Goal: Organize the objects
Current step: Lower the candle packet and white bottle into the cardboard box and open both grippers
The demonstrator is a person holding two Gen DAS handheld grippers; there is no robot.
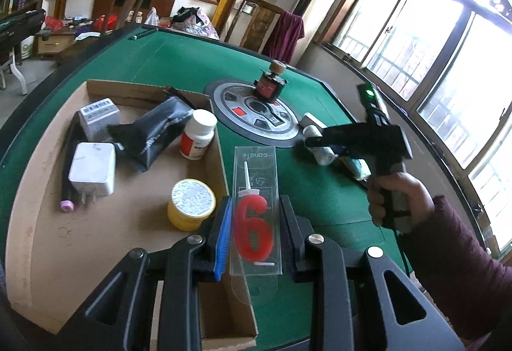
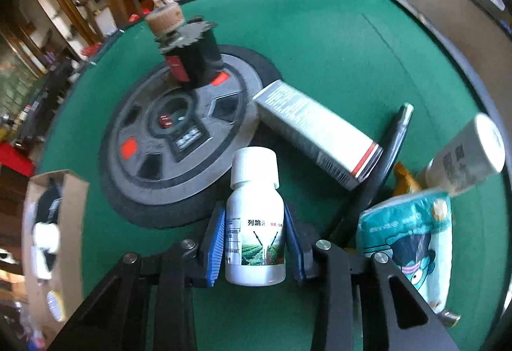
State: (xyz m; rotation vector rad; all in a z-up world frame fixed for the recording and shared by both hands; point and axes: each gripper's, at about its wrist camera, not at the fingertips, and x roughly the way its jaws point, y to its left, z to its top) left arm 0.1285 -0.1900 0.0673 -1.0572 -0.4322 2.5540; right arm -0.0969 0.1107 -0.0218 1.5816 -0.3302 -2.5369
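The left gripper (image 1: pixel 254 232) is clamped on a clear candle packet (image 1: pixel 256 210) with a red number six inside; the packet's long axis runs straight away from the jaws. It hangs over the near right wall of the cardboard box (image 1: pixel 41 165), so the box floor lies just to the left of the tool, and a short sideways shift looks like all that drop would need. Already in the box are a white charger (image 1: pixel 92 168), a black pouch (image 1: pixel 156 130), a yellow tin (image 1: pixel 191 203) and a red-labelled pill bottle (image 1: pixel 199 134).

The right gripper (image 2: pixel 252 239) has its pads narrowed onto a white bottle (image 2: pixel 254 223) standing upright on the green table (image 2: pixel 320 40), its cap pointing away from the tool. The box sits far to the left in that view, beyond the round grey centre panel (image 2: pixel 179 133), so the left hand is much nearer to it. Beside the bottle on the right lie a grey carton (image 2: pixel 316 133), a dark pen (image 2: pixel 377 168) and a tissue pack (image 2: pixel 406 242).
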